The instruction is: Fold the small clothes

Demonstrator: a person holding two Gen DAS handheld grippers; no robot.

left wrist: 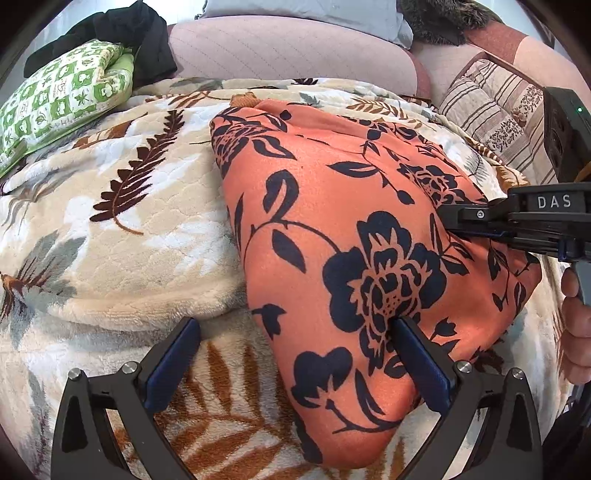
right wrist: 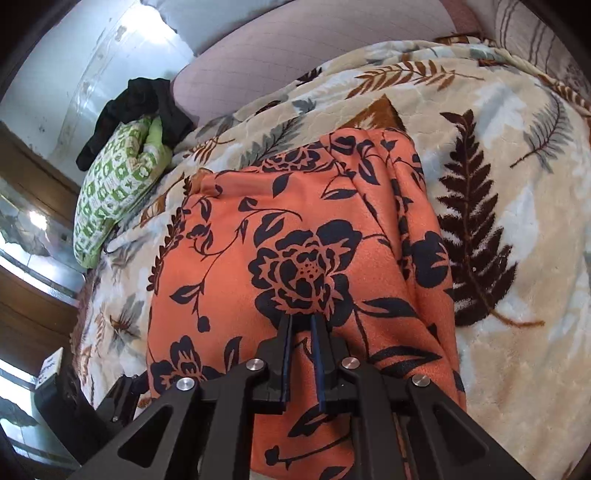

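Observation:
An orange garment with a dark navy flower print (left wrist: 332,229) lies folded on a cream leaf-pattern blanket (left wrist: 129,221). My left gripper (left wrist: 295,332) is open, its right finger resting on the garment's near part, its left finger over the blanket. My right gripper (left wrist: 454,221) comes in from the right with its fingers close together on the garment's right edge. In the right wrist view the garment (right wrist: 295,240) fills the middle and the right gripper (right wrist: 301,321) presses on it, jaws nearly closed with a narrow gap, no cloth clearly pinched.
A green and white patterned pillow (left wrist: 62,99) with a black garment (left wrist: 125,33) behind it lies at the far left. A pink cushion (left wrist: 280,48) and a striped pillow (left wrist: 495,110) stand at the back. The leaf blanket (right wrist: 517,221) extends right.

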